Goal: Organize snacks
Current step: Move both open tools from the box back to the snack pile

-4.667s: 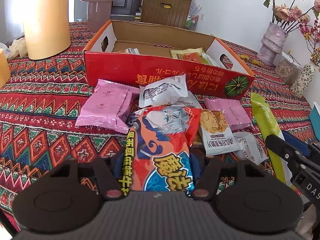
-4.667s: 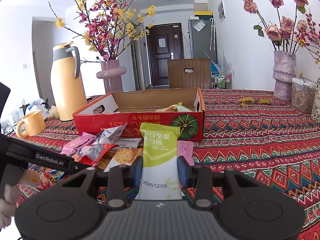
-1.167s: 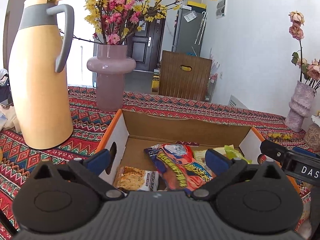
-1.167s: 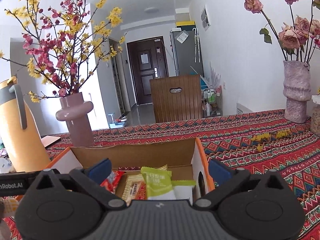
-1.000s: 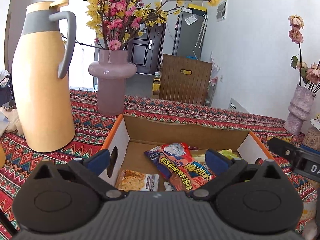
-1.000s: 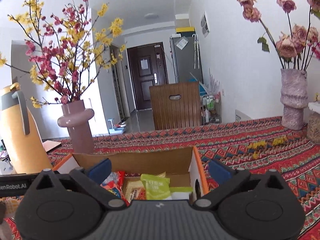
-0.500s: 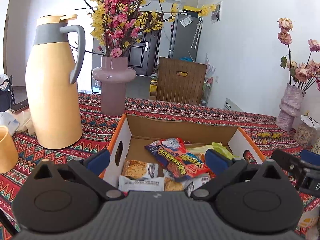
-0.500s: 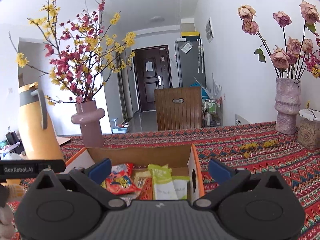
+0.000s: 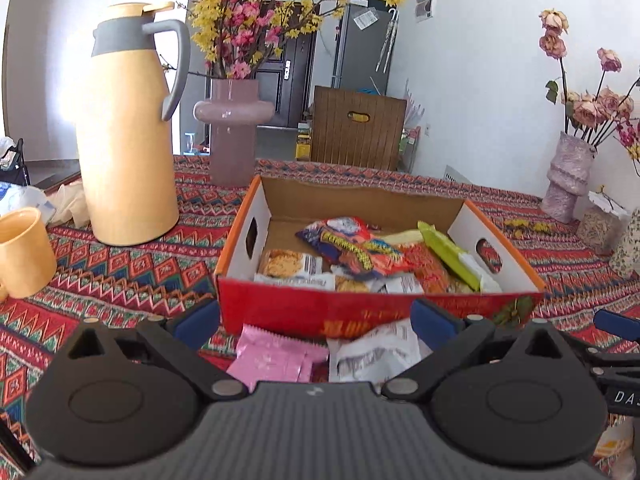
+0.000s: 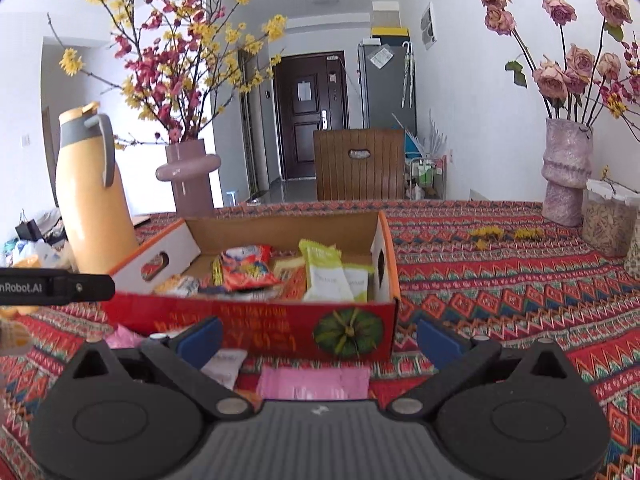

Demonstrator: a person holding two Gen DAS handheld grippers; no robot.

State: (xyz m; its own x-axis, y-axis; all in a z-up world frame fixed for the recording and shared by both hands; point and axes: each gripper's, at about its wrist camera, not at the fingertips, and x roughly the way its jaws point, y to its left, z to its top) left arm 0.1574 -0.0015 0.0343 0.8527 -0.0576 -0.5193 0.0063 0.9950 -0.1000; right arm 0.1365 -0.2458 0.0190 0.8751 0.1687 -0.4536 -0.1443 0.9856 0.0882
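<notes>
Lying loose on the cloth against the red box [image 9: 376, 312], a pink packet [image 9: 276, 360] and a crinkled white packet [image 9: 376, 354] could have been crumpled or jammed against that wall by the left gripper [image 9: 316, 320] and right gripper [image 10: 320, 338], both held spread apart and empty.

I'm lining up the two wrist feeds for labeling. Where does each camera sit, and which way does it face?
Left wrist: sits behind the open left gripper, low above the table, facing the red snack box; a pink packet lies between its fingers, and the other gripper's arm pokes in at the right edge.
Right wrist: sits behind the open right gripper, facing the same box from further right; the left gripper's arm crosses the left edge.
Shared: box, yellow thermos, mauve vase, patterned tablecloth.
</notes>
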